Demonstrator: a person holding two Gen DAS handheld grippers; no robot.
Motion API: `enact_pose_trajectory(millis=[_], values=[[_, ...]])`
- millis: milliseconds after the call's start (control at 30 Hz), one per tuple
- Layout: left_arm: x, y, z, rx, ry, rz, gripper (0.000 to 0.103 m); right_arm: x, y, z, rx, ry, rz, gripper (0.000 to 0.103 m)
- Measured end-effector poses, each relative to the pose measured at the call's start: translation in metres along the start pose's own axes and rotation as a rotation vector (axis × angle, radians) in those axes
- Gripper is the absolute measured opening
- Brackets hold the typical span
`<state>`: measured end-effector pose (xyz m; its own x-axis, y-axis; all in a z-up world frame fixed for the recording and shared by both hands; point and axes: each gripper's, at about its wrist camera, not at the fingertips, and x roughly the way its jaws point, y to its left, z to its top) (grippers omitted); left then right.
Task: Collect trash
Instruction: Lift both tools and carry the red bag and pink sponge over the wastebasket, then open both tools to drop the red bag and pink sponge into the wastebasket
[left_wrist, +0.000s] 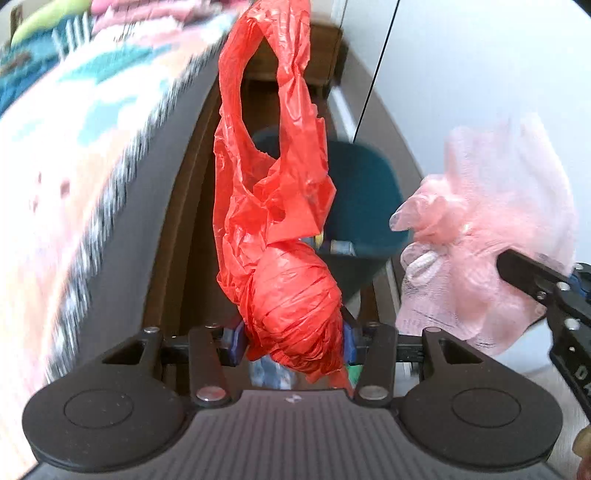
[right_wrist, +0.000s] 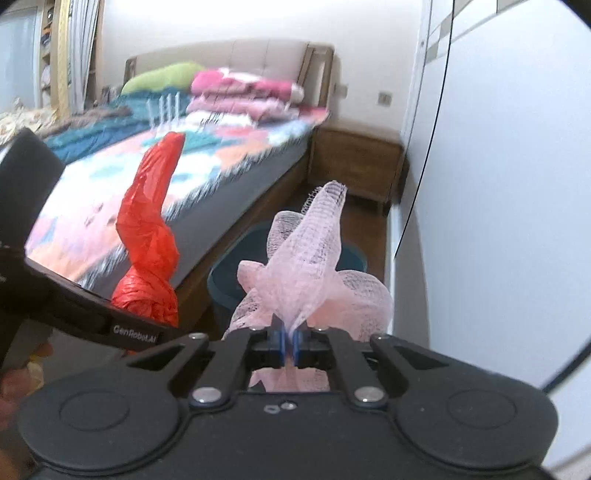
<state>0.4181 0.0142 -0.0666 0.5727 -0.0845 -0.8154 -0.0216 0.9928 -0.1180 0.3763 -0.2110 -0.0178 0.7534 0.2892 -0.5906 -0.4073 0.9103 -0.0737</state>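
Progress: both pieces of trash are picked up; dropping them in the teal bin (right_wrist: 236, 269) looks left to do.
Red bag (left_wrist: 284, 236): knotted end clamped between the left gripper (left_wrist: 293, 341) fingers.
Pink mesh (right_wrist: 314, 254): right gripper (right_wrist: 290, 341) fingers pinched together on it.
Bin: floor by the bed (right_wrist: 229, 199), at 12 o'clock ahead of the right gripper.
Pose: both grippers angled downward, side by side.

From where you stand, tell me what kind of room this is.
A bedroom, most likely: a made bed with a padded headboard, folded blankets stacked on it, and a wooden nightstand beside it.
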Motion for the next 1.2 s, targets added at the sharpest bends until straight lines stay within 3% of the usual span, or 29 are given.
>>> enact_pose_trajectory(millis=[233,467,1000,1200], values=[[0.026,-0.017,0.06,0.059,-0.092,-0.007,0.047,0.051,-0.015,0.027,-0.034,-0.019,-0.02,0.003],[0.084,-0.022,0.093,0.073,-0.074,-0.015,0.047,0.099,-0.015,0.029,-0.046,0.005,-0.018,0.003],[0.199,-0.029,0.084,0.134,0.074,0.046,0.047,0.188,-0.018,-0.013,-0.034,0.149,0.028,0.004],[0.22,-0.032,0.078,0.167,0.127,0.065,0.048,0.194,-0.015,-0.019,-0.043,0.193,0.038,0.016]])
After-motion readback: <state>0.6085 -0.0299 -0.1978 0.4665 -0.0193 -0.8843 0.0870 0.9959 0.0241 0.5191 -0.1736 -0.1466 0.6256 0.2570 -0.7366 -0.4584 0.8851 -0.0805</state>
